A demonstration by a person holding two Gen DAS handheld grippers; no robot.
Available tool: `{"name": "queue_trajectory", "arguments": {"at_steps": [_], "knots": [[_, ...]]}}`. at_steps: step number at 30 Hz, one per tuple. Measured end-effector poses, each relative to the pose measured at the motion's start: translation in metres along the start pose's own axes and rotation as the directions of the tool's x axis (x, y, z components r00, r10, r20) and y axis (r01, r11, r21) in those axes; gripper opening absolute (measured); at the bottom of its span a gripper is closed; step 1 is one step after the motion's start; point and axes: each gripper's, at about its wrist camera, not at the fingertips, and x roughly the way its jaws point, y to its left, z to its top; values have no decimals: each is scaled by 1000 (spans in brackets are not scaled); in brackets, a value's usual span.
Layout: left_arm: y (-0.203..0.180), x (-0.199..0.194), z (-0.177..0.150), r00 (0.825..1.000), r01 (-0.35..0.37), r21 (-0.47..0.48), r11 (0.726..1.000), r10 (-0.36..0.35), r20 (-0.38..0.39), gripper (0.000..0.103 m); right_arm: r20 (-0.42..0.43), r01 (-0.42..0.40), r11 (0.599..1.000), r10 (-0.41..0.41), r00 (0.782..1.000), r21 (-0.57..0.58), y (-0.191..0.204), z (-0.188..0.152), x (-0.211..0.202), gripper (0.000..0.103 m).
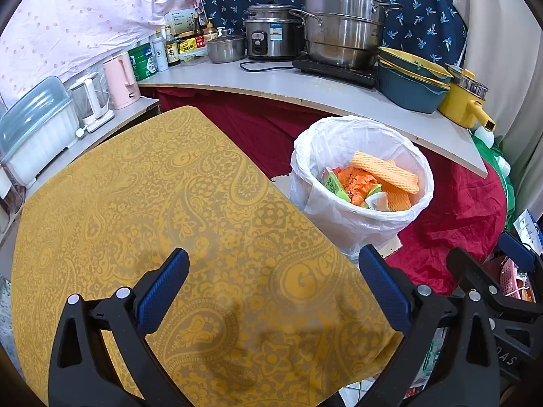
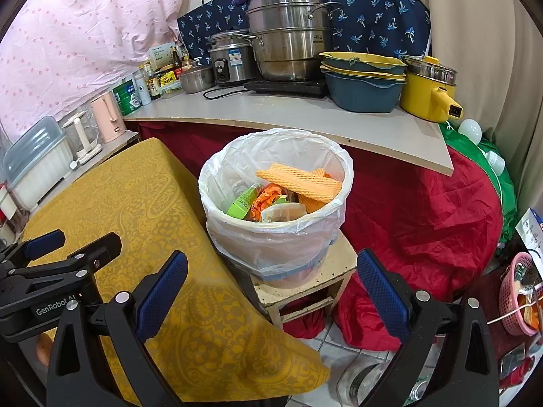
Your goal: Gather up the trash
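Note:
A bin lined with a white plastic bag (image 1: 359, 213) (image 2: 271, 237) stands on a small stool (image 2: 305, 285) beside the table. Inside it lie an orange ribbed foam sheet (image 1: 385, 171) (image 2: 298, 179), orange wrappers (image 1: 354, 181) (image 2: 268, 198), a green carton (image 1: 334, 185) (image 2: 242, 200) and a white wrapper (image 2: 283, 212). My left gripper (image 1: 271, 291) hangs open over the yellow patterned tablecloth (image 1: 169, 203) (image 2: 142, 196), with nothing between its fingers. My right gripper (image 2: 271, 291) is open in front of the bin, empty. Each gripper shows at the edge of the other's view.
A counter (image 1: 271, 78) (image 2: 288, 115) behind the bin carries steel pots (image 1: 342, 20), a rice cooker (image 1: 271, 32), stacked blue-yellow basins (image 1: 410, 78), a yellow pot (image 2: 427, 91), bottles and kettles. Red cloth (image 2: 417, 210) drapes below. A pink basket (image 2: 519, 291) sits at right.

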Motion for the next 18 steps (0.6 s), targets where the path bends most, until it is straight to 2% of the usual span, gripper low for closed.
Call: {"name": "queue_trajectory", "arguments": {"at_steps": [18], "knots": [[8, 4, -4, 1000, -9, -1, 1000, 9, -11, 96, -11, -9, 1000, 9, 1000, -8, 6, -3, 6, 96]]}}
